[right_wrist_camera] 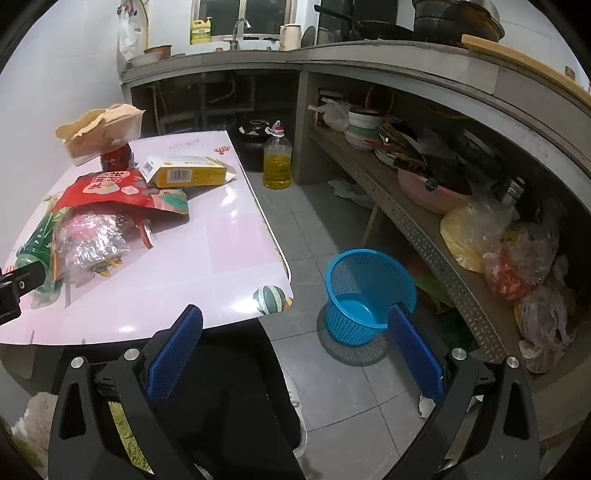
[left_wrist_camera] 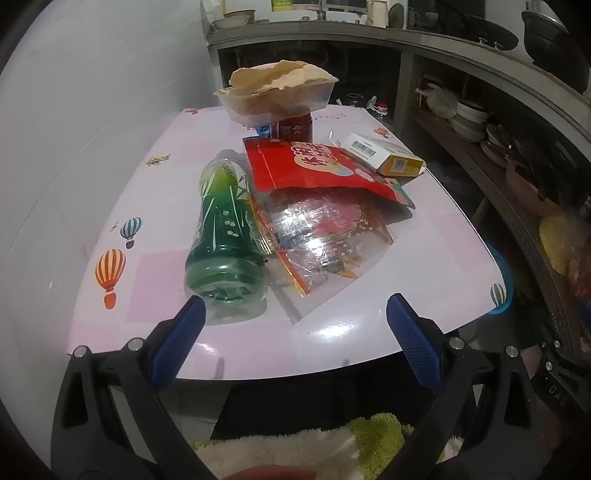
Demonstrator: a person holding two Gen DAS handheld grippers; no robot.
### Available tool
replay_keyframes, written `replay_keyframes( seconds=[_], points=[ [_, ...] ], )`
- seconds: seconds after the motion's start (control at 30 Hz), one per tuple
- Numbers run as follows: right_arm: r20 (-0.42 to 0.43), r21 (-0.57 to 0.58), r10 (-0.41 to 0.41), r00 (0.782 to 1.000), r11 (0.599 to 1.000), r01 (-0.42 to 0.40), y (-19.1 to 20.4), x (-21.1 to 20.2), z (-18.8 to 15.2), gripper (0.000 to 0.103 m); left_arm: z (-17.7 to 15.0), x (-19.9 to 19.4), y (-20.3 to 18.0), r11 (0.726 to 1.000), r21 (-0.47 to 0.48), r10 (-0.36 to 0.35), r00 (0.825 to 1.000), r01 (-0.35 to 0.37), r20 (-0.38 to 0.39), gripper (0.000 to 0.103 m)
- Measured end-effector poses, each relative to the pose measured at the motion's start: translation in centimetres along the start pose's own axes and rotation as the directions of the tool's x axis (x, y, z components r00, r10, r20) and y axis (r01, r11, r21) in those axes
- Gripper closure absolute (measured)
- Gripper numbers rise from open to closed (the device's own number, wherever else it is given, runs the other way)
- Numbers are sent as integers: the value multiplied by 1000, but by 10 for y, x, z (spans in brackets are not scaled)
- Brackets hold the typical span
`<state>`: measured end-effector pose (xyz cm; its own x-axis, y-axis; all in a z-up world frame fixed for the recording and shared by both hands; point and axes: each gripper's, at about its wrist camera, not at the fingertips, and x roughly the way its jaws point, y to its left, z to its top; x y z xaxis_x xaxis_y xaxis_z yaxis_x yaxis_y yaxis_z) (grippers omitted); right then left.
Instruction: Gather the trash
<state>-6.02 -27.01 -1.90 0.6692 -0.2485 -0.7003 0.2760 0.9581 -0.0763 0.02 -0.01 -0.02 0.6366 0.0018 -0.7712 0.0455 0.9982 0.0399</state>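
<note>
The bottle (left_wrist_camera: 225,236) lies on the tabletop (left_wrist_camera: 369,325), just in front of the spread, empty left gripper (left_wrist_camera: 295,314). It looks light, smooth and roly, so grab its middle. The right gripper (right_wrist_camera: 295,325) is spread too, above the bin (right_wrist_camera: 369,295).

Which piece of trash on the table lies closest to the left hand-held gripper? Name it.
The green plastic bottle, lying on its side with its base just ahead of the left hand-held gripper; the wrappers and box lie farther back.

I'm in a home kitchen. A sink tap (right_wrist_camera: 241,27) stands far off, with bowls (right_wrist_camera: 364,127) shelved right and an oil bottle (right_wrist_camera: 277,158) on the floor.
</note>
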Motion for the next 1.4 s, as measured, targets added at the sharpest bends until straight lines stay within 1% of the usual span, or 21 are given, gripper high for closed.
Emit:
replay_keyframes(
  seconds=[0.5,0.97,1.0,1.37,1.4],
  points=[
    [9,0,-4,1000,1000,4,1,-1,1,6,2,1,1,1000,6,-6,1000,6,4,9],
    [10,-2,-3,1000,1000,3,0,-1,1,5,9,5,13,1000,1,-11,1000,11,9,9],
    [10,-2,-4,1000,1000,4,0,-1,1,5,0,2,1,1000,-1,0,1000,0,10,9],
    [9,0,-3,1000,1000,3,1,-1,2,6,1,3,1,1000,-2,3,1000,-3,7,9],
    [9,3,-1,1000,1000,1,-5,1,1,5,1,3,1,1000,-1,3,1000,-3,7,9]
  ],
)
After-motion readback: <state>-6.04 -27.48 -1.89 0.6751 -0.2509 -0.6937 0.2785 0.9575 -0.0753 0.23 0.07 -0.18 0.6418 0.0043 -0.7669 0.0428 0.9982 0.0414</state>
